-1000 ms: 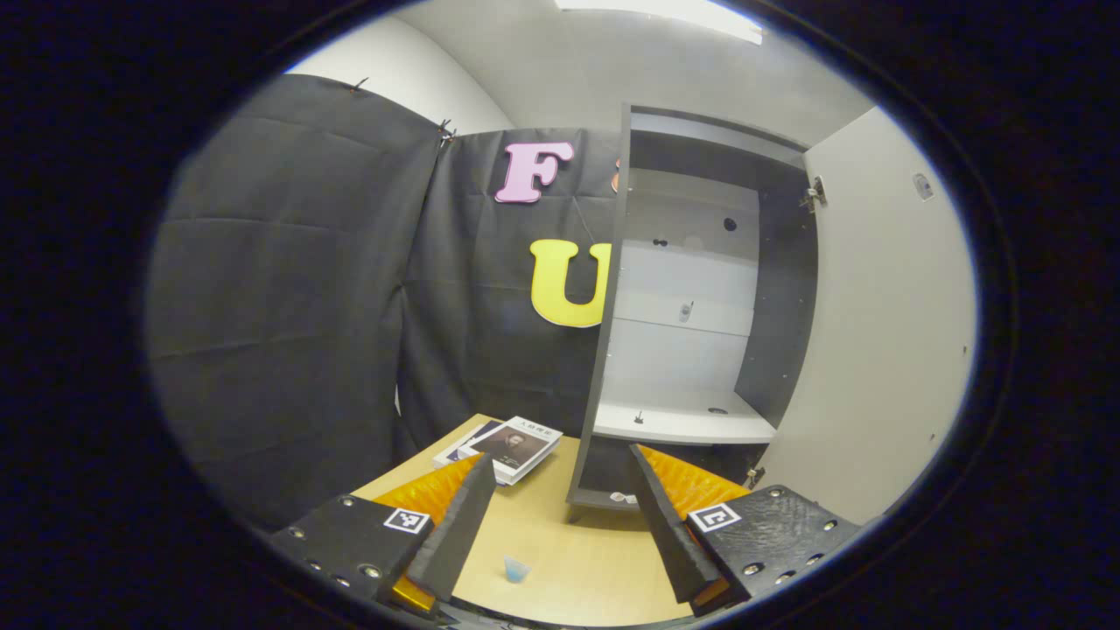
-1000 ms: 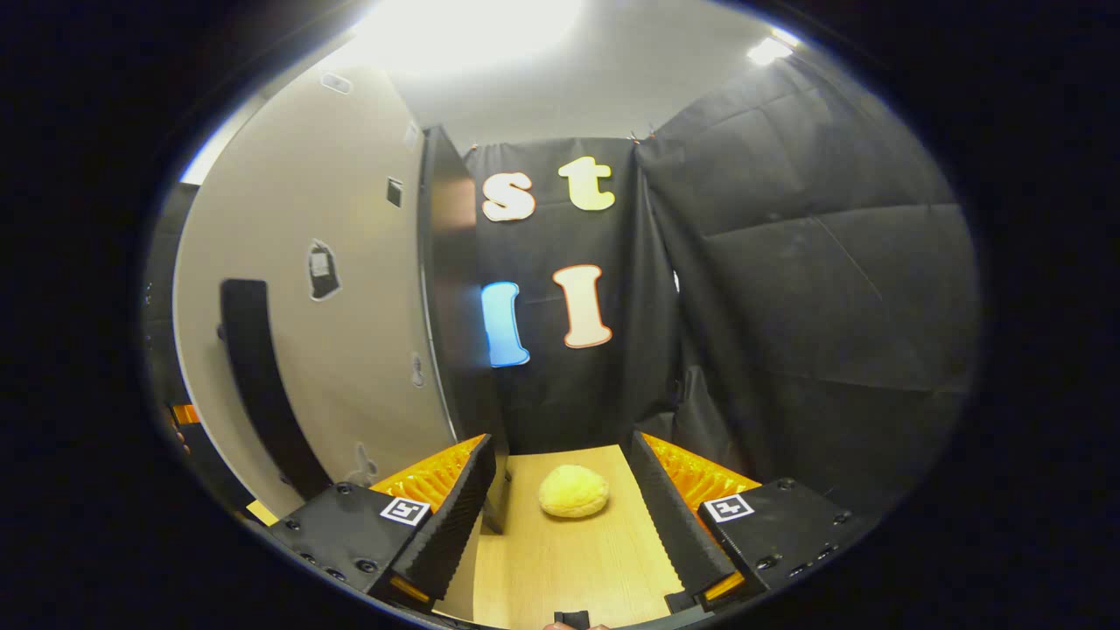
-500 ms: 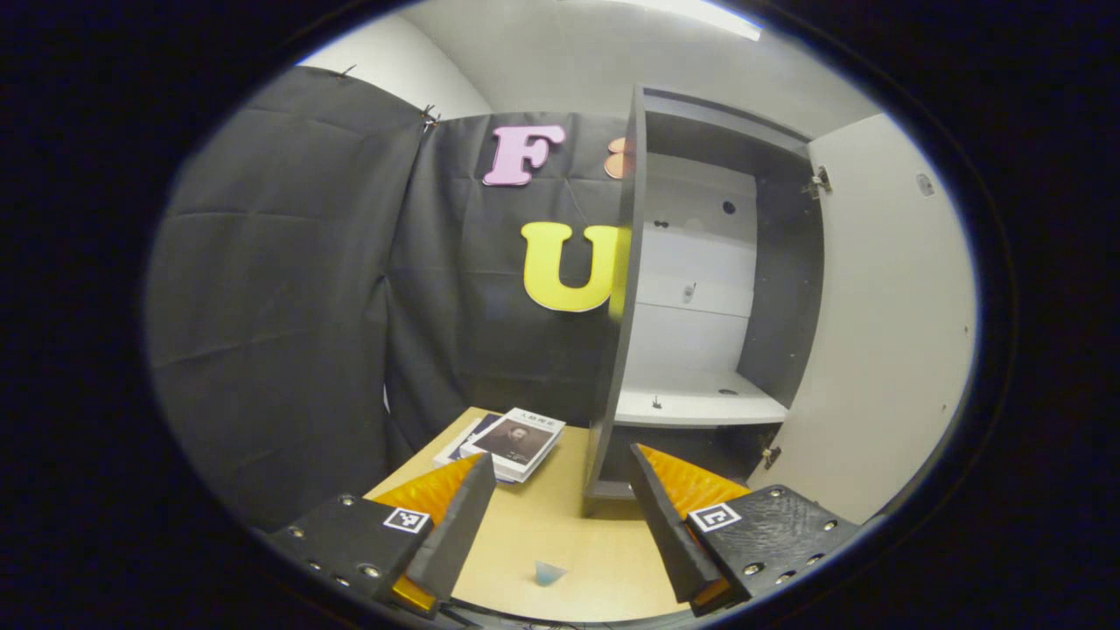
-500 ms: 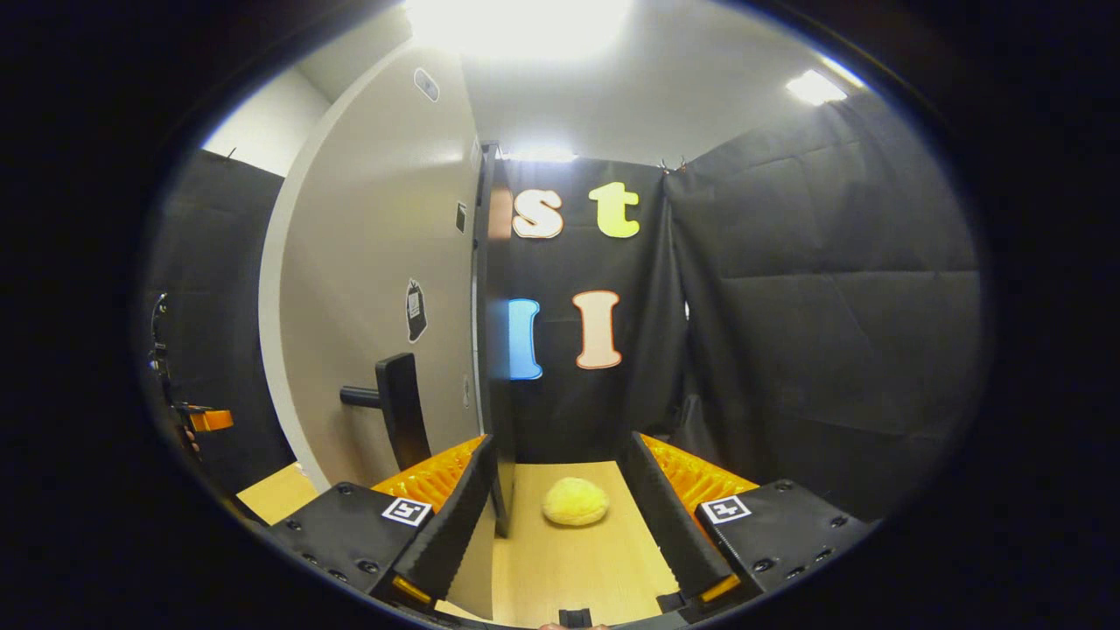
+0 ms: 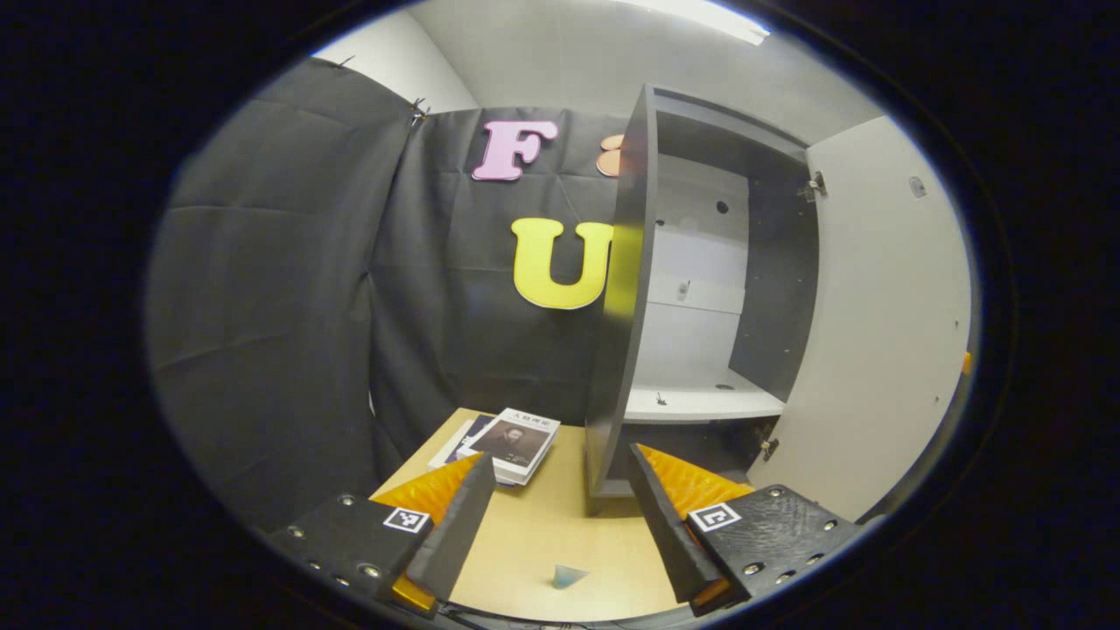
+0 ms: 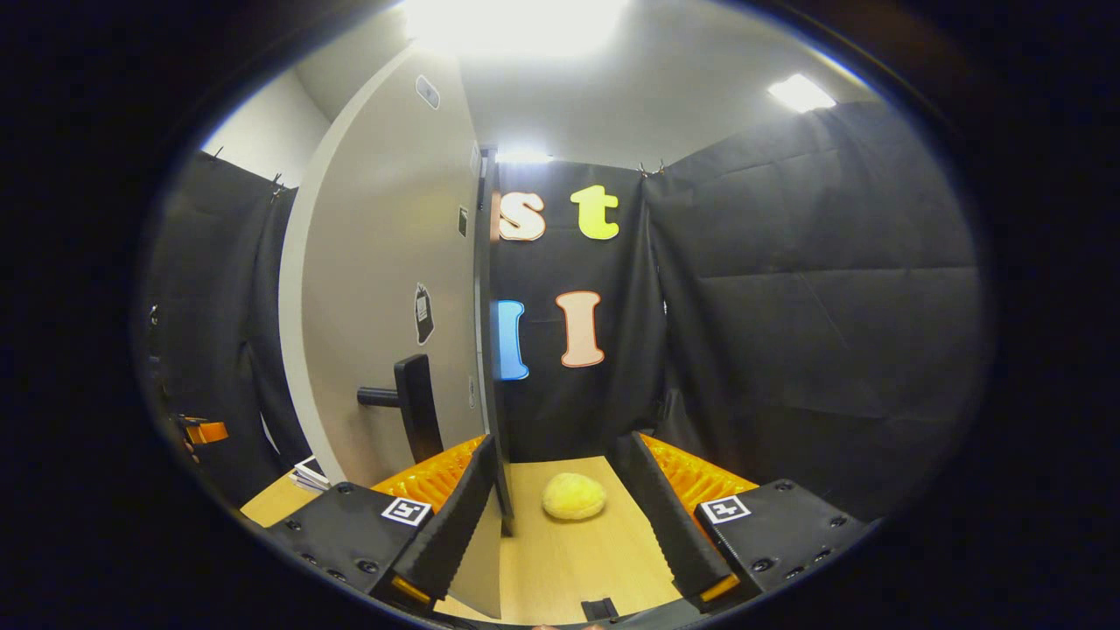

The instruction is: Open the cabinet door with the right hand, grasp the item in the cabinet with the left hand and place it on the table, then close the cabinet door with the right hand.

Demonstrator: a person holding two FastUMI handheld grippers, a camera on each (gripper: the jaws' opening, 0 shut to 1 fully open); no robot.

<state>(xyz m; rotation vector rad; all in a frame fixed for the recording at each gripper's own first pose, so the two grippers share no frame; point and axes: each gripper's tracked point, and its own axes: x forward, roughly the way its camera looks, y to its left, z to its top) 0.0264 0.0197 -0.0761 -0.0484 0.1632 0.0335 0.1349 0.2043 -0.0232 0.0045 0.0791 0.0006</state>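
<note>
Overhead ceiling lights (image 6: pixel 516 22) blow out to white glare in the right gripper view; a dimmer strip (image 5: pixel 700 13) lights the left gripper view. Both views are sharp at centre, bending and darkening toward the edges. The cabinet (image 5: pixel 700 262) interior is shadowed.

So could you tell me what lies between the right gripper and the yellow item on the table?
Only bare table. In the right gripper view the yellow item sits ahead of the open right gripper, with nothing between.

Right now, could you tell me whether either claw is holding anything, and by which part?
Nothing is held. The left claw is open over the table, and the right claw is open, with the cabinet door beside it, ungripped.
</note>
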